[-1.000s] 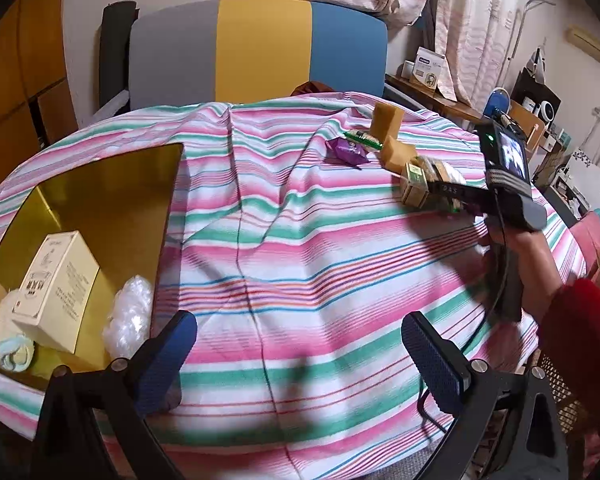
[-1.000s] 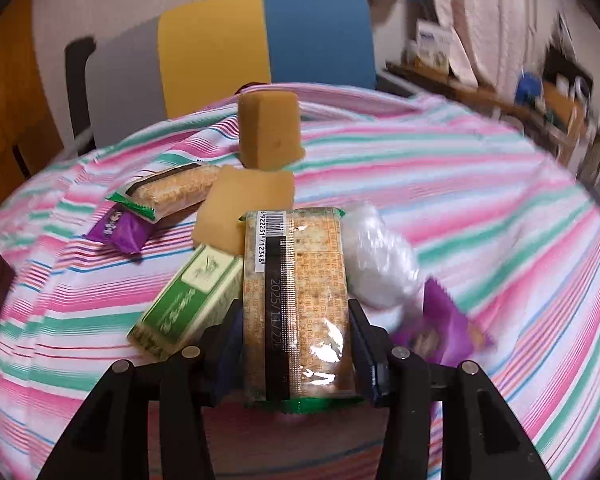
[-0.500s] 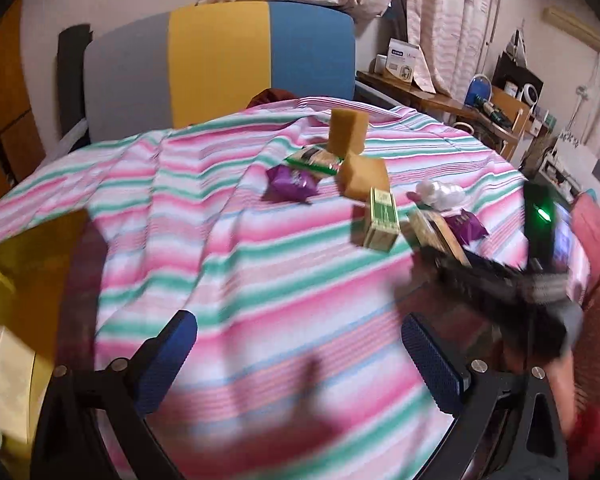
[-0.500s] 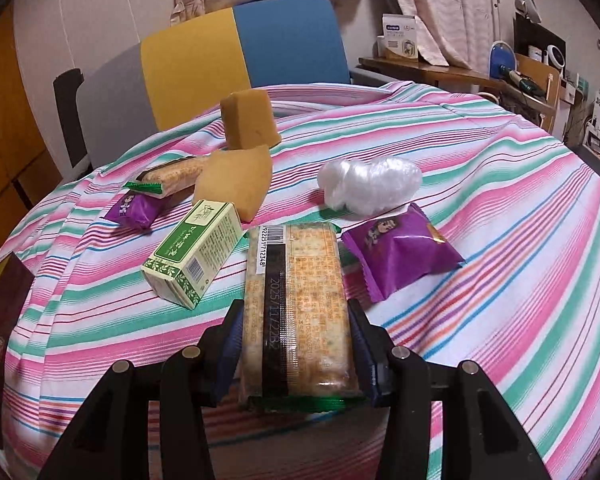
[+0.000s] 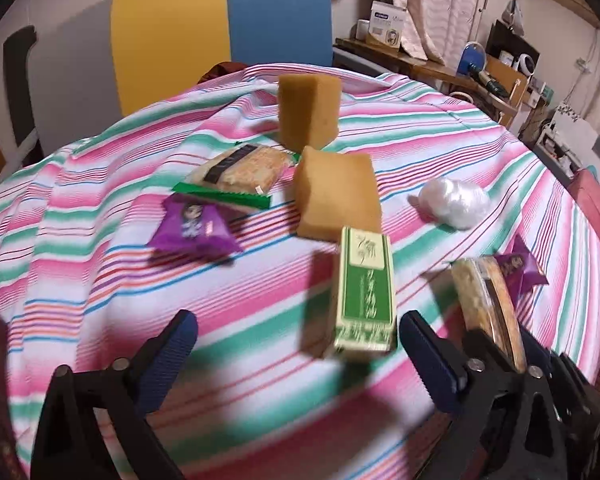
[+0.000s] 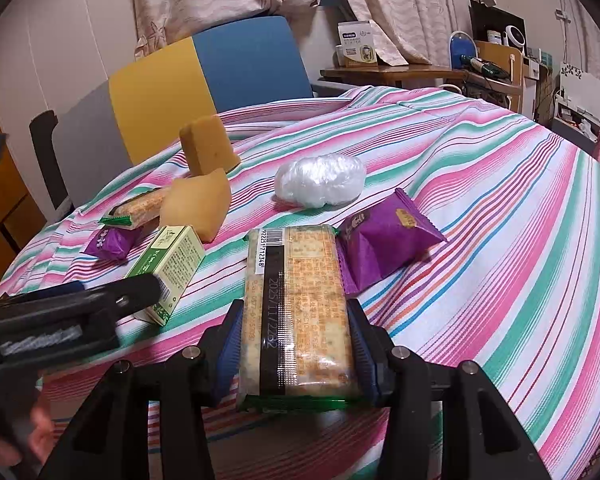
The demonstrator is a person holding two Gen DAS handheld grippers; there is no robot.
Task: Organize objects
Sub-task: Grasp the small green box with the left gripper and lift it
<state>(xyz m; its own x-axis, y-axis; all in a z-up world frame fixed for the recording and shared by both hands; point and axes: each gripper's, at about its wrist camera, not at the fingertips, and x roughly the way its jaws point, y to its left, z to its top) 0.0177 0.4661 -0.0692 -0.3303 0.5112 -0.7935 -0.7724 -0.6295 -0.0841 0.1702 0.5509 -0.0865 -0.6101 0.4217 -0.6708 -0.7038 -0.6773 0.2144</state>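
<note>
My left gripper point(image 5: 300, 340) hovers low over the striped table, its jaws closing. A green box point(image 5: 364, 292) lies between them, close to the right finger point(image 5: 424, 348), and the pads do not press on it. My right gripper point(image 6: 296, 340) is shut on a cracker pack point(image 6: 296, 312), which is also seen edge-on in the left wrist view point(image 5: 488, 304). Beyond lie two tan sponges point(image 5: 308, 112) point(image 5: 336, 196), a second cracker pack point(image 5: 236, 172), two purple packets point(image 5: 192, 228) point(image 6: 388, 236) and a white plastic wad point(image 6: 320, 180).
A pink, green and white striped cloth point(image 5: 100, 200) covers the round table. A chair with a grey, yellow and blue back point(image 5: 220, 28) stands behind it. A cluttered wooden desk point(image 5: 420, 64) and shelves stand at the right. A hand point(image 6: 20, 432) holds the left gripper.
My left gripper swung right, away from the gold tray, which left the view, and came down around the green box. The right gripper kept the cracker pack and drew back a little.
</note>
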